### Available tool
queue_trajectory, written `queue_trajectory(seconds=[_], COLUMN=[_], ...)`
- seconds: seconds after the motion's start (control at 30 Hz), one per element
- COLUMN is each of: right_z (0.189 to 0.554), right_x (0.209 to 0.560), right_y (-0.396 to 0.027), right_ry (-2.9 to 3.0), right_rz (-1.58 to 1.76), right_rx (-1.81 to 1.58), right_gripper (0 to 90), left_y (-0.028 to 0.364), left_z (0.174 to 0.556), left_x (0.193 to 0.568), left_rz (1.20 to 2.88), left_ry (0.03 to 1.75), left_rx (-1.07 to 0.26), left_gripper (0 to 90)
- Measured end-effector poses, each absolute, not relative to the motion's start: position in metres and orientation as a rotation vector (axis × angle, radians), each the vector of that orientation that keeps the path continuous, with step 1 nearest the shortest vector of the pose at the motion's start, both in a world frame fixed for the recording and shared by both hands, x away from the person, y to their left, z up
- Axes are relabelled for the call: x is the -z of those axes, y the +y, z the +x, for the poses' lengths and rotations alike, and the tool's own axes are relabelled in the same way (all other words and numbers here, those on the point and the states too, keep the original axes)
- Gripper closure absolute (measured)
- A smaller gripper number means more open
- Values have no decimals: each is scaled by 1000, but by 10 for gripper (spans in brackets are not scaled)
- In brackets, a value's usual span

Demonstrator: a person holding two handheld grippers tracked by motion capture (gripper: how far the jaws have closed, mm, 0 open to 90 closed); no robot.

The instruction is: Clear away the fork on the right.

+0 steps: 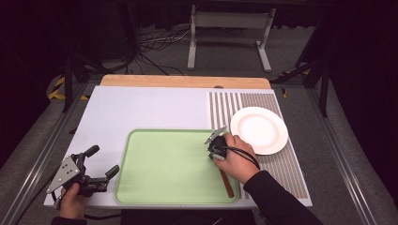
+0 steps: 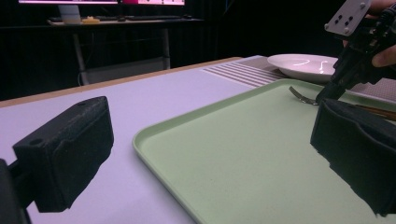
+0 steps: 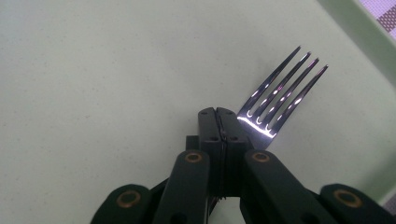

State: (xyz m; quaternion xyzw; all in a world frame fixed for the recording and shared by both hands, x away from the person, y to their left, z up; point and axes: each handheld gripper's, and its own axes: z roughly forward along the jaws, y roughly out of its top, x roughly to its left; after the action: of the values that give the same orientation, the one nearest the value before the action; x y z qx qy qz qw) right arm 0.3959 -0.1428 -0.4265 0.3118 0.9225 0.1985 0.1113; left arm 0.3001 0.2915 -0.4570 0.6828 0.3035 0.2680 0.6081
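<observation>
A fork with a brown wooden handle (image 1: pixel 227 183) lies at the right end of the pale green tray (image 1: pixel 169 164), its tines (image 3: pixel 280 91) pointing away in the right gripper view. My right gripper (image 1: pixel 215 156) points down at the fork's neck with its jaws pressed together (image 3: pixel 217 114). The fork lies beside and under the jaws, not between them. From the left gripper view, the right gripper (image 2: pixel 327 95) touches down by the fork's head (image 2: pixel 301 98). My left gripper (image 1: pixel 104 161) rests open and holds nothing at the tray's left edge (image 2: pixel 140 140).
A white plate (image 1: pixel 259 130) sits empty on a striped mat (image 1: pixel 225 108) to the right of the tray. The tray lies on a white board over a wooden table (image 1: pixel 183 81). Dark floor, cables and a metal stand (image 1: pixel 230 28) lie beyond the far edge.
</observation>
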Motion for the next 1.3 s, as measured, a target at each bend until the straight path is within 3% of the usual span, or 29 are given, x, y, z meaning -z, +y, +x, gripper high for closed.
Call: queue_trajectory(seconds=[1.3], right_z=[403], right_x=[425], right_y=[-171], right_ry=[2619], right_rz=[1078], right_rx=[-555], right_gripper=[899], left_y=[292], left_z=[301], left_x=[457], left_rz=[1579], left_ry=[706], left_rx=[-615], left_gripper=[1])
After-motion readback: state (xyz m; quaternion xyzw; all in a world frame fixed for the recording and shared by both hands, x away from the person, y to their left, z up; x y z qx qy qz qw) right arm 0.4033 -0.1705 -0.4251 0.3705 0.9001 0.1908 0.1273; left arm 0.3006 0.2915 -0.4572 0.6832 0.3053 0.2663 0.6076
